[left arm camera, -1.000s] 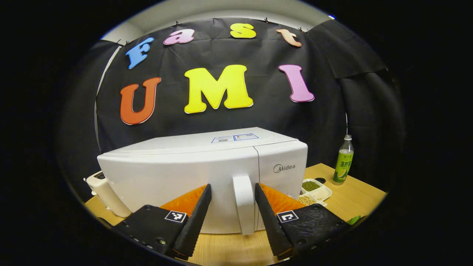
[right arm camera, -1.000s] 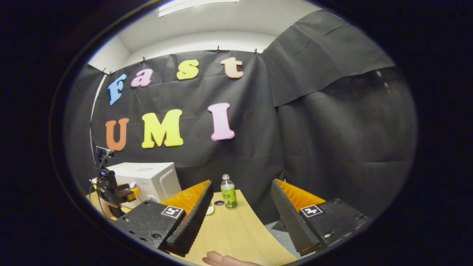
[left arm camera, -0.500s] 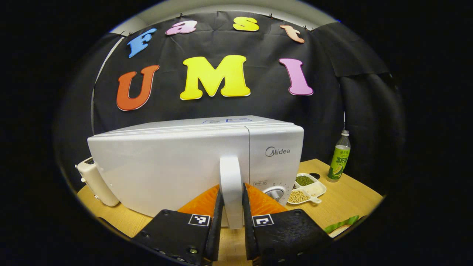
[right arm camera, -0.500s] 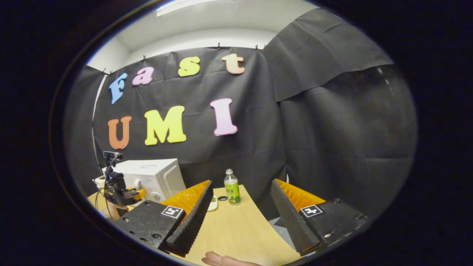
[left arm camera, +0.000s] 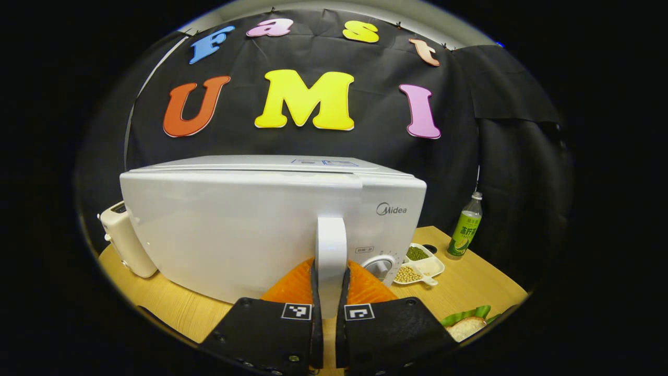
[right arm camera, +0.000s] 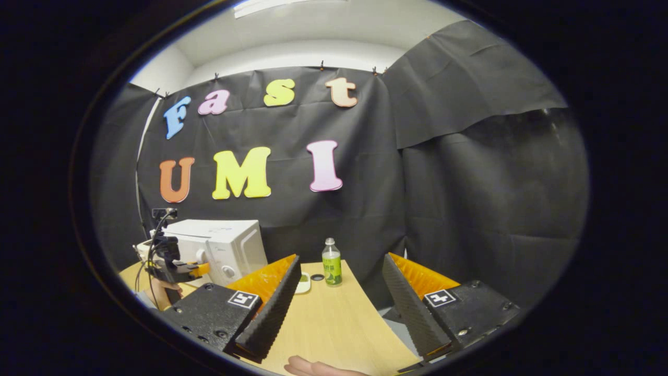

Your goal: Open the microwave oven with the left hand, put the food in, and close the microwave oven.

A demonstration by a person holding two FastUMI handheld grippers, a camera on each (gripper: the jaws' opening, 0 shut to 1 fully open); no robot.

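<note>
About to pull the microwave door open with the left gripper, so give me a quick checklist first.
1. Left gripper shut on the door handle, fingers either side: ok.
2. Door already open: cannot tell.
3. Dish of beans and bottle sit right of the microwave: ok.
4. Right gripper open, holding nothing: ok.
5. Food at the table edge, ready: ok.

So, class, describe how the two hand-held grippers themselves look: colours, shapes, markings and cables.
The left gripper has two black textured bodies, each with a small square black-and-white marker and screws, and ribbed orange wedge fingers edged with black pads. The right gripper is built the same. From the right gripper view, the left gripper carries a dark frame with black cables and an orange part.
</note>
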